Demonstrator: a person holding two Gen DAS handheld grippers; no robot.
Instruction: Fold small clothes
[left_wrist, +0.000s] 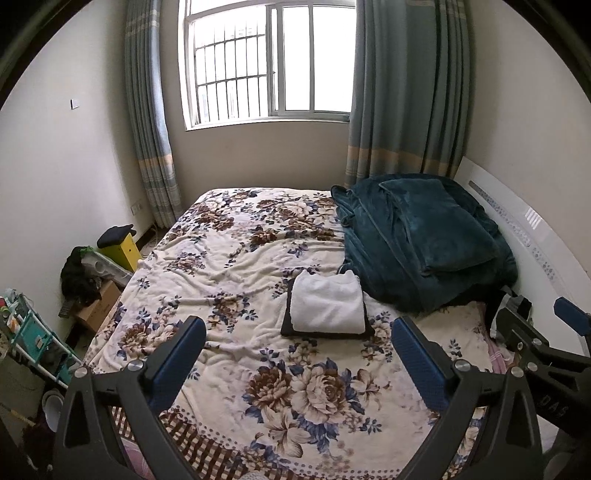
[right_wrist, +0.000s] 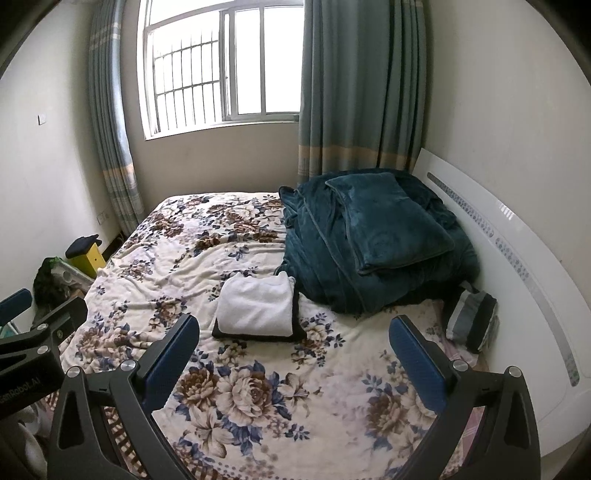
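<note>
A folded white garment (left_wrist: 327, 304) lies on top of a folded black garment (left_wrist: 286, 325) in the middle of the floral bed cover (left_wrist: 229, 266). The stack also shows in the right wrist view, white piece (right_wrist: 255, 306) on the black piece (right_wrist: 295, 317). My left gripper (left_wrist: 299, 339) is open and empty, held above the bed just short of the stack. My right gripper (right_wrist: 295, 339) is open and empty, at the same distance, with the stack left of its centre. The right gripper also shows at the right edge of the left wrist view (left_wrist: 546, 332).
A heap of dark teal blankets (left_wrist: 424, 240) lies at the bed's far right against the white headboard (left_wrist: 535, 236). A striped pillow (right_wrist: 472, 321) lies by the headboard. Boxes, a yellow stool (left_wrist: 120, 247) and a shelf stand on the floor to the left.
</note>
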